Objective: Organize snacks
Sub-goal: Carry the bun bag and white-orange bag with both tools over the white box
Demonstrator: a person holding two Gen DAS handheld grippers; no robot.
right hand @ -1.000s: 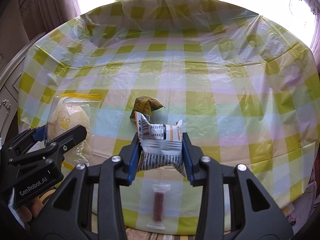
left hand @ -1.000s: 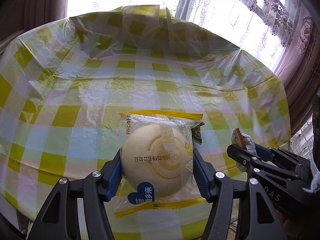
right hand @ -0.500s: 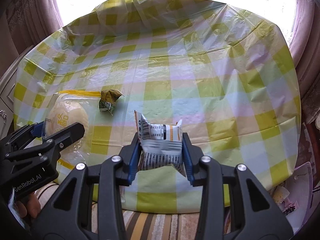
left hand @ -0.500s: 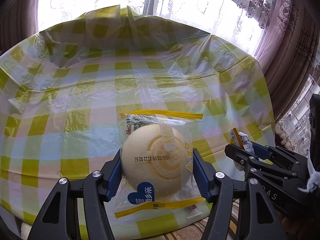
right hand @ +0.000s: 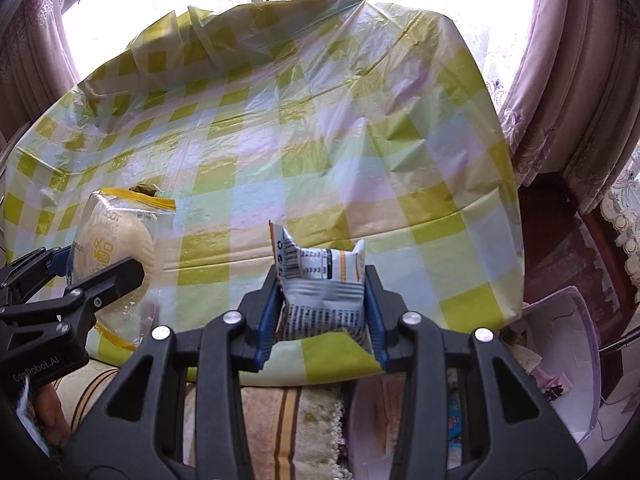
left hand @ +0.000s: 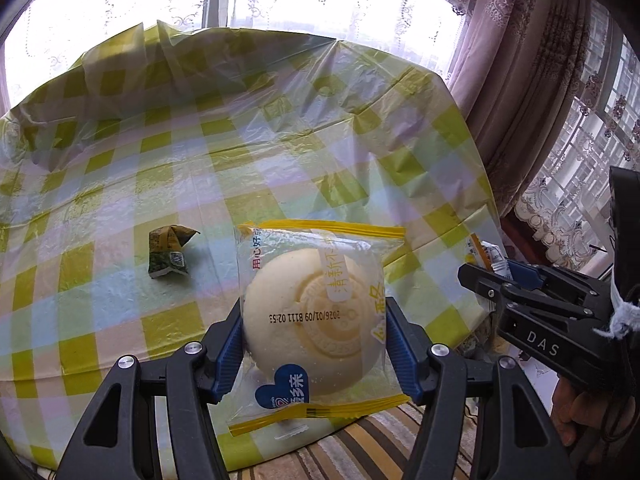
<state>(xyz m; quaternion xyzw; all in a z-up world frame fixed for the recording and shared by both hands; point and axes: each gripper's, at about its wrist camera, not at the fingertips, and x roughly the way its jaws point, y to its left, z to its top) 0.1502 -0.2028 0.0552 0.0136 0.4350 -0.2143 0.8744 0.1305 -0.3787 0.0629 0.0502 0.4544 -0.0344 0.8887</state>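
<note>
My left gripper (left hand: 316,344) is shut on a round pale cake in a clear wrapper with yellow edges (left hand: 312,320), held above the table's near edge. It also shows at the left of the right wrist view (right hand: 116,252). My right gripper (right hand: 322,304) is shut on a white and orange snack packet with a barcode (right hand: 320,280), also held near the table's front edge. That gripper shows at the right of the left wrist view (left hand: 532,304). A small green wrapped snack (left hand: 170,252) lies on the checked tablecloth (left hand: 280,140).
A white and lilac bin or basket (right hand: 560,360) with bits inside stands on the floor at the lower right. A striped towel-like cloth (right hand: 288,420) lies below the table's front edge. Curtains (left hand: 540,80) and bright windows ring the table's far side.
Both grippers have pulled back and swung right with their snacks. The table's front edge, the striped cloth and the bin have come into view. The red bar has left the right view.
</note>
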